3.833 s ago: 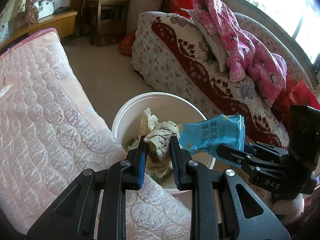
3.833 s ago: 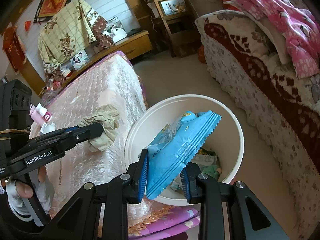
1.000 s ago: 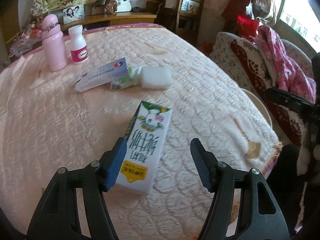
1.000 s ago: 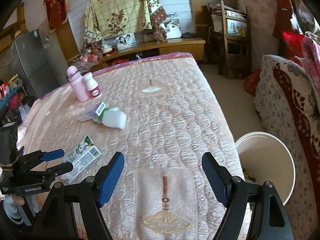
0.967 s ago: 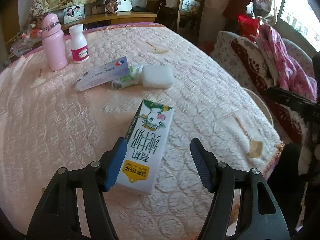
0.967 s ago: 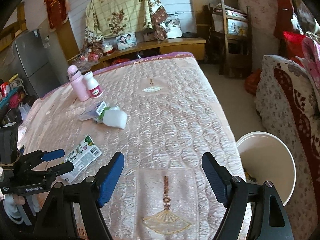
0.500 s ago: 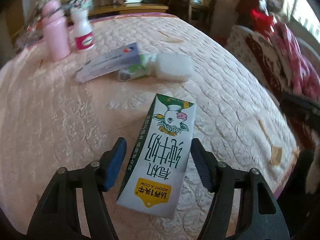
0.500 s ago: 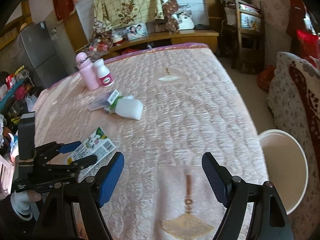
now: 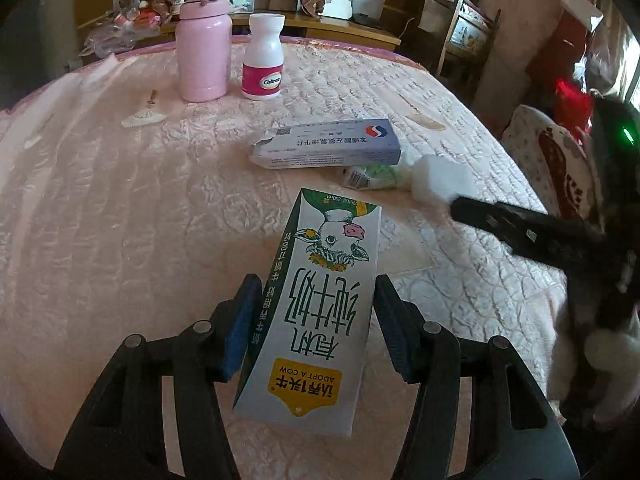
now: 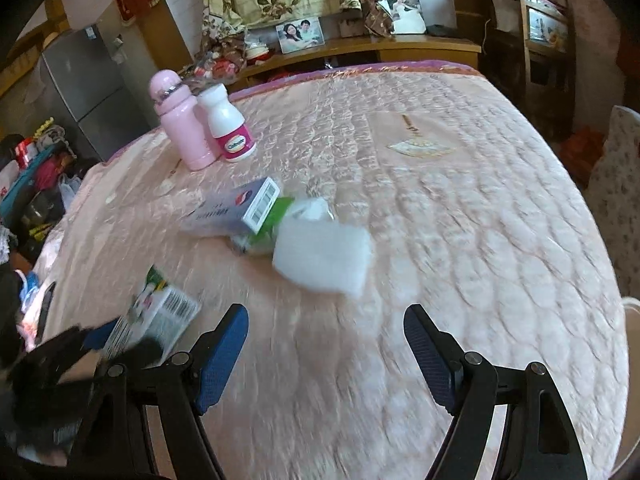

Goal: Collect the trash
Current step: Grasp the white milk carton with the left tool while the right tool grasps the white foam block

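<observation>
Left gripper (image 9: 308, 328) straddled the milk carton (image 9: 316, 300), which lay flat on the pink quilted bed (image 9: 100, 200), long axis along the fingers. The jaws sat just beside the carton's two long sides, and whether the blue pads were pressing or only flanking could not be told from the left wrist view; the carton showed no denting.

To the right, a blue-and-white medicine box (image 9: 328, 144), a green wrapper (image 9: 372, 176) and a white tissue pack (image 10: 320, 252) lay bunched together mid-bed. Pink flask (image 9: 204, 36) and white pill bottle (image 9: 264, 56) stood upright at the far side, apparently not trash.

Right gripper (image 10: 326, 360) hovered above bare quilt, jaws spread wide, empty, aimed toward the tissue pack; that frame was motion-blurred.

Judgement: step in hand is gripping the carton. Do it well by closing squarely on the long sides near the middle, gently since an empty carton will buckle, then lifting level before carrying it off.
</observation>
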